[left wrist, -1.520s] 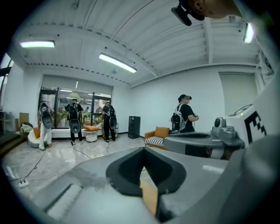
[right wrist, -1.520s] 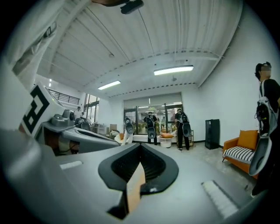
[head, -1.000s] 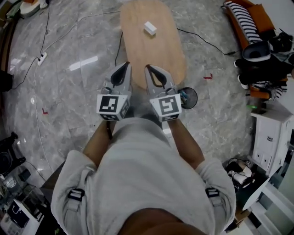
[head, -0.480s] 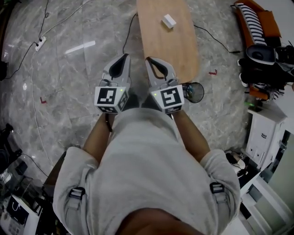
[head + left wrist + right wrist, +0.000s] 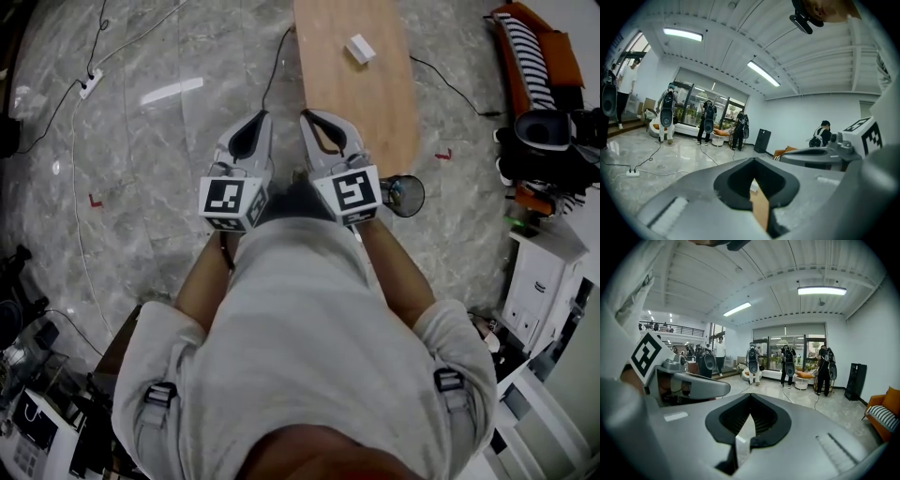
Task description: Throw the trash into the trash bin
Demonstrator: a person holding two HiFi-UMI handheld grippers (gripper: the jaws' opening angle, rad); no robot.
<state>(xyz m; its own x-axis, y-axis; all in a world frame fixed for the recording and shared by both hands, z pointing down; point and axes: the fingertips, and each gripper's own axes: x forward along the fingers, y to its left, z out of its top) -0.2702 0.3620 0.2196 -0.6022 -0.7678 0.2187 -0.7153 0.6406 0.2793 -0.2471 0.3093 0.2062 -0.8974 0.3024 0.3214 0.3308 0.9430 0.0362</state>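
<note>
Well, left gripper (image 5: 262, 118): jaws together, empty.
right gripper (image 5: 307, 115): jaws together, empty.
trash (image 5: 359, 49): white block on wooden table (image 5: 375, 103), 1 o'clock of the grippers.
trash bin (image 5: 404, 195): on floor, 3 o'clock of right gripper.

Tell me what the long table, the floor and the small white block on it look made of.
Table: wood or wood veneer, matt; even tan with faint grain.
Floor: polished stone or marble-look tile; grey veining, glossy lamp reflection.
White block: unclear, perhaps foam or card; plain matt white, too small to tell.
</note>
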